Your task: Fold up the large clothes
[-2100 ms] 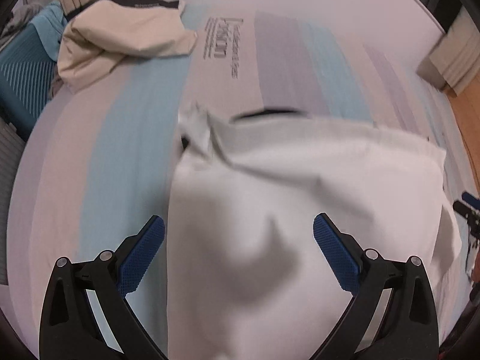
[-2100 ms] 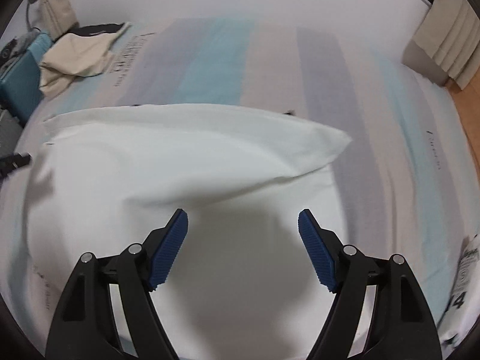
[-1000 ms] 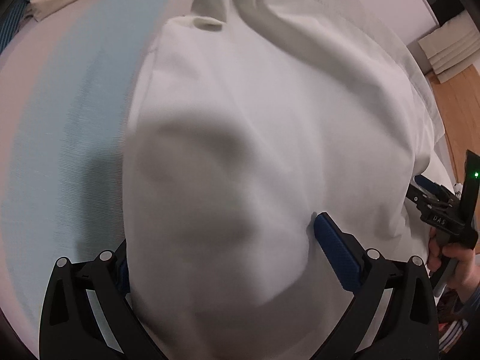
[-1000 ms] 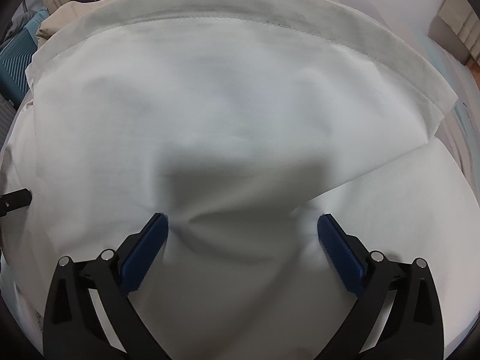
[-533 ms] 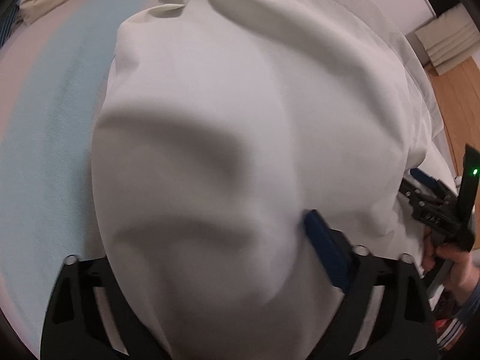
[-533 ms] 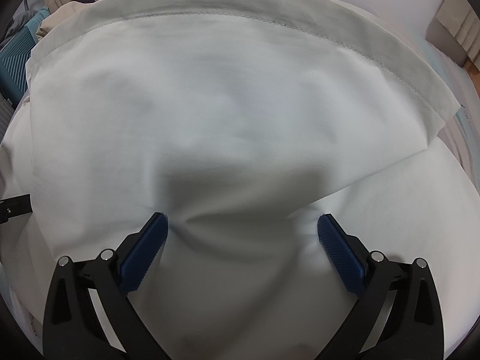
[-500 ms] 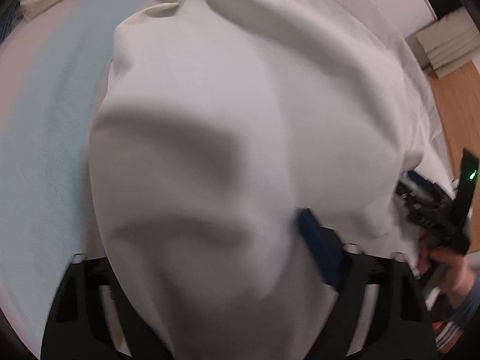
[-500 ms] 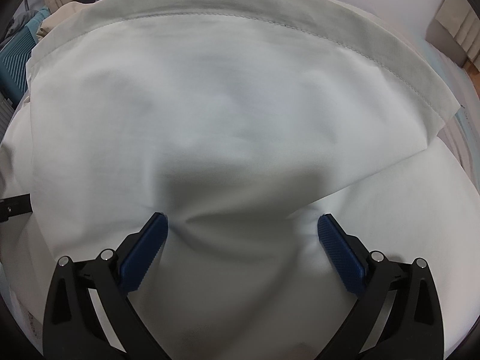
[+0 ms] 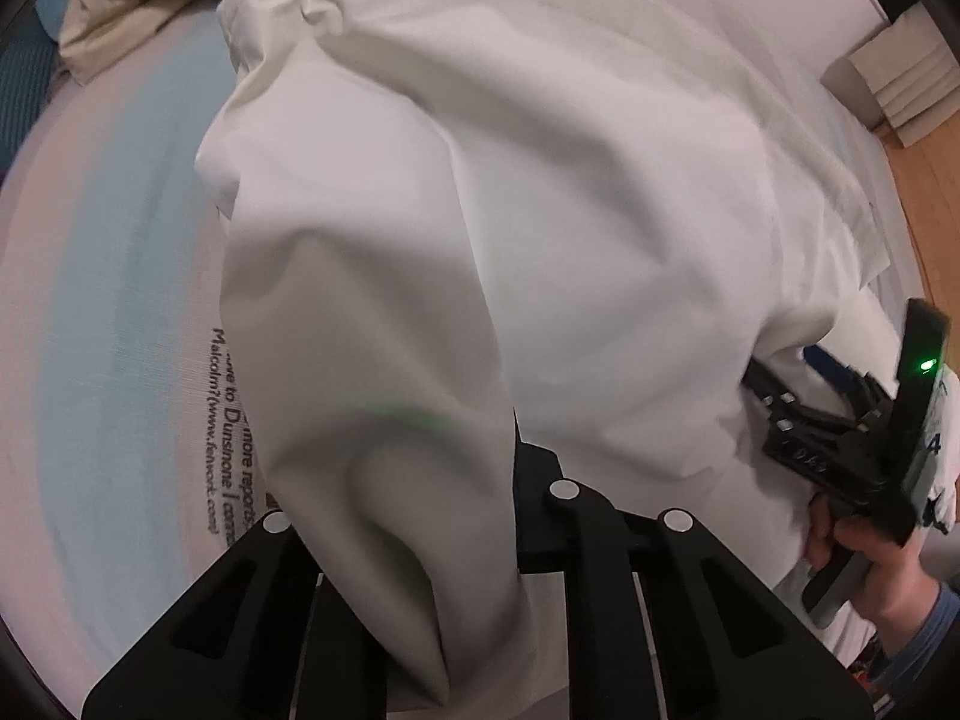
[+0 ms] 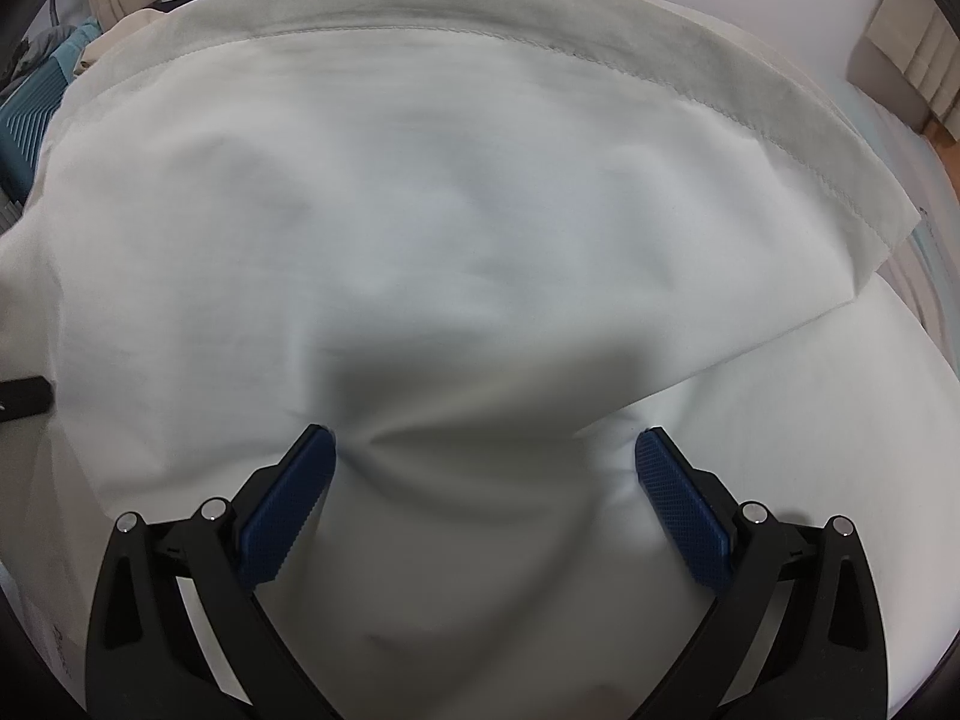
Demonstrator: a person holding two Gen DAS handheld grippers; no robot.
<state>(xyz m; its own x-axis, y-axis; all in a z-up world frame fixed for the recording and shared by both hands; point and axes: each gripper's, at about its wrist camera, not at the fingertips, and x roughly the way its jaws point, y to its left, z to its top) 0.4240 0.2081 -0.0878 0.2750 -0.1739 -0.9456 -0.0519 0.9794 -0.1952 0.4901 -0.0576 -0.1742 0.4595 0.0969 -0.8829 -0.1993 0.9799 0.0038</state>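
A large white garment (image 9: 540, 192) lies over the striped bed cover (image 9: 108, 276). My left gripper (image 9: 414, 498) is shut on a bunched fold of the white garment and holds it lifted; the pads are hidden by cloth. In the right wrist view the same white garment (image 10: 456, 228) fills the frame, with a stitched hem (image 10: 600, 60) along the top. My right gripper (image 10: 486, 468) is open, its blue pads (image 10: 288, 504) pressed onto the cloth on either side of a crease. It also shows in the left wrist view (image 9: 840, 420), held by a hand.
A beige garment (image 9: 120, 12) lies at the far left of the bed, next to a teal case (image 10: 30, 114). Folded beige curtains (image 9: 888, 84) and wooden floor (image 9: 936, 192) are at the right.
My left gripper has closed on the white cloth and pulled it up and leftward, baring printed text on the bed cover. The right gripper has stayed open on the cloth.
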